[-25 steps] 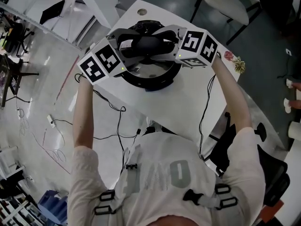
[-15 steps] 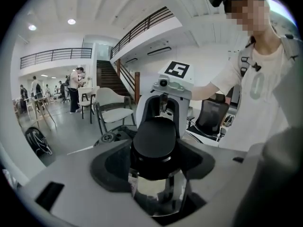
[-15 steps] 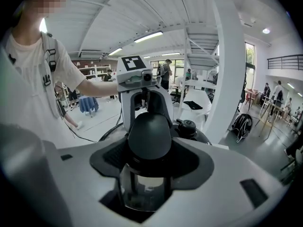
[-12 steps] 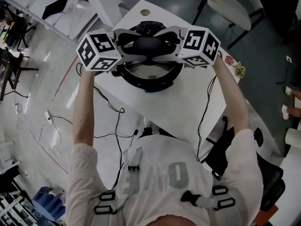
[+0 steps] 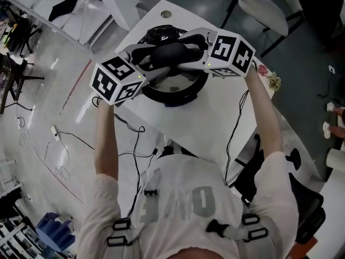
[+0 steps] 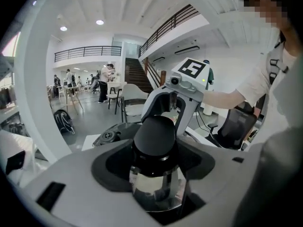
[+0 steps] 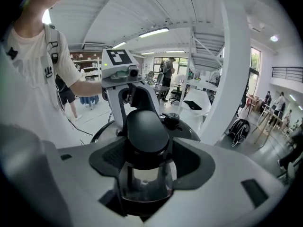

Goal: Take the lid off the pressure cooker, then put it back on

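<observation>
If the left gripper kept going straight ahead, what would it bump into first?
The black lid knob: it sits right between the jaws of the left gripper, seemingly touching them.

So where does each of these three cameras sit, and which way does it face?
Head view: on the person's head, facing steeply down at the round black pressure cooker on the white table; arms, torso, left gripper and right gripper show.
Left gripper view: on the left gripper, looking along its fingers, closed on the black lid handle; right gripper and torso beyond.
Right gripper view: on the right gripper, facing the left gripper; same grip, torso at left.
Shared: both gripper views show that handle.
</observation>
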`<state>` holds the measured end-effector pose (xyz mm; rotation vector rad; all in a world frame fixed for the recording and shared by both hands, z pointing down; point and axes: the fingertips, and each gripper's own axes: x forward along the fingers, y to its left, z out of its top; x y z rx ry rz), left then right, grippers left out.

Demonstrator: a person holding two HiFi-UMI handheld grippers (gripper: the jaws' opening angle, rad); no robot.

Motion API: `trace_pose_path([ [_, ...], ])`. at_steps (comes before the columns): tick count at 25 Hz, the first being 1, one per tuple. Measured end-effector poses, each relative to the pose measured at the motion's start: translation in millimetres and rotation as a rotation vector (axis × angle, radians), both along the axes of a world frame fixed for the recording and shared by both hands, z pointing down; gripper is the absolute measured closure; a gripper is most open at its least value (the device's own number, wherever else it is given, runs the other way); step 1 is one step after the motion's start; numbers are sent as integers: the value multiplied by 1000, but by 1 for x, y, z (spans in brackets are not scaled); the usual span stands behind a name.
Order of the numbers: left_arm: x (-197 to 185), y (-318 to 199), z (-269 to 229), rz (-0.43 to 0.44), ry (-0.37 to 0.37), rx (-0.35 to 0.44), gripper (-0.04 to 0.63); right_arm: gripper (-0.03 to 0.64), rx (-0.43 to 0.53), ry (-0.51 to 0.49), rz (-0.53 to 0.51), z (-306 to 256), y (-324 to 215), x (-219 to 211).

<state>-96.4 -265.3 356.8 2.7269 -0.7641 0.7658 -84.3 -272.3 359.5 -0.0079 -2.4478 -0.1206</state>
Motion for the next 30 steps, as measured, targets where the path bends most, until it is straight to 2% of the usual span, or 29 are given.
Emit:
trace_pose_path([
  [3,1,0,1,-16,-27,2,319,318,39,7,13,0,-1,2],
  [11,0,0,2,14,-49,11,319,325,71,15,39,-1,0,2],
  [14,1,-2,-1,28,-31,73,318,337,73,22,59,-1,0,3],
  [17,-1,-3,-5,7,-19,125,318,348,94,14,84,-5,1,5],
  [22,-10,-6,-23,-69,-42,214,238,313,104,-119,147,-39,3,10],
  [23,-12,-6,-32,-90,-17,227,239,313,121,-151,168,-48,2,10],
  [25,-18,-6,-62,-151,90,272,241,318,171,-223,222,-69,-1,13],
  [27,-25,-4,-99,-205,188,357,260,319,243,-307,291,-91,-3,17],
  [28,-27,0,-115,-225,214,412,290,327,280,-348,331,-102,-4,20],
  [30,-28,8,-142,-270,232,527,341,386,337,-420,412,-121,-2,27],
])
